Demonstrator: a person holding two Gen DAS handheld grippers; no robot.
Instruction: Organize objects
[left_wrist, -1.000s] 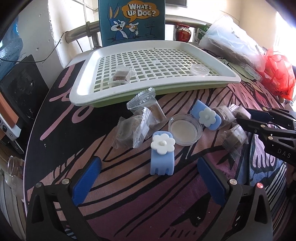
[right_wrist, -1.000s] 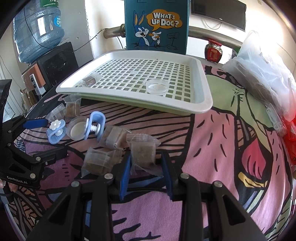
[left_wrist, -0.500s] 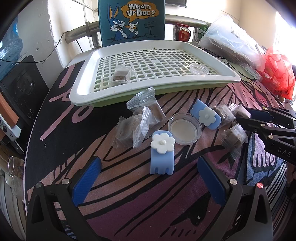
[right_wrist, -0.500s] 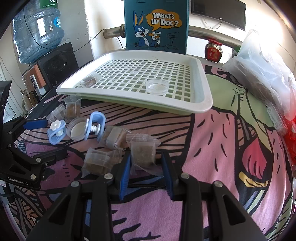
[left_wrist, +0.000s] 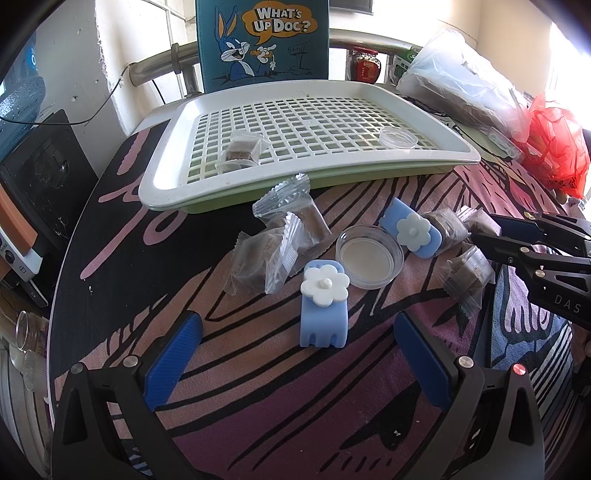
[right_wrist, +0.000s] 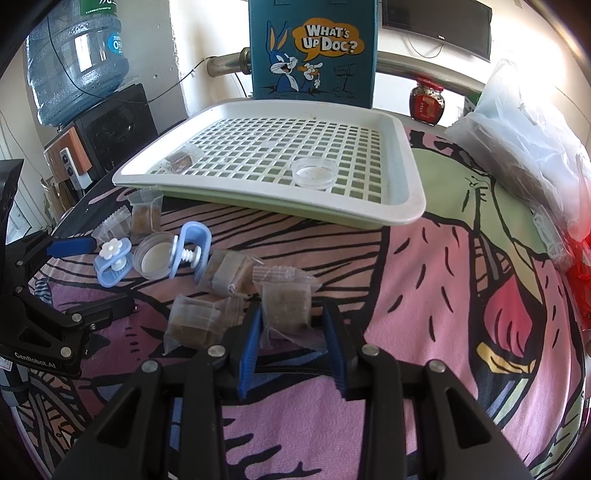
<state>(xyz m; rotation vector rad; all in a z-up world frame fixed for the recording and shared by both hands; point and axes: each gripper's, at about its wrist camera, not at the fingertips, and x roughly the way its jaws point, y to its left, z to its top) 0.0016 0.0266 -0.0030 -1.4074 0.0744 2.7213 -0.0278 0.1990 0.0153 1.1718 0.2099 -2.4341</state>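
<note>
Right hand-held gripper clamped on a snack packet, ready to lift it to the tray.

The right hand-held gripper (right_wrist: 291, 332) had its blue pads pressed on either side of a clear-wrapped brown snack packet (right_wrist: 286, 306) lying on the patterned cloth of the desk (right_wrist: 424, 295), just beside two other packets. The left hand-held gripper (left_wrist: 295, 354) hung wide open and empty above a blue flower clip (left_wrist: 324, 302). The step in hand looked like the pick-up. One packet and a small clear dish (right_wrist: 314, 172) already sat in the white grid tray (right_wrist: 413, 206). The next move would likely call for raising the packet clear of its neighbours, carrying it over the tray's near rim and letting go.
</note>
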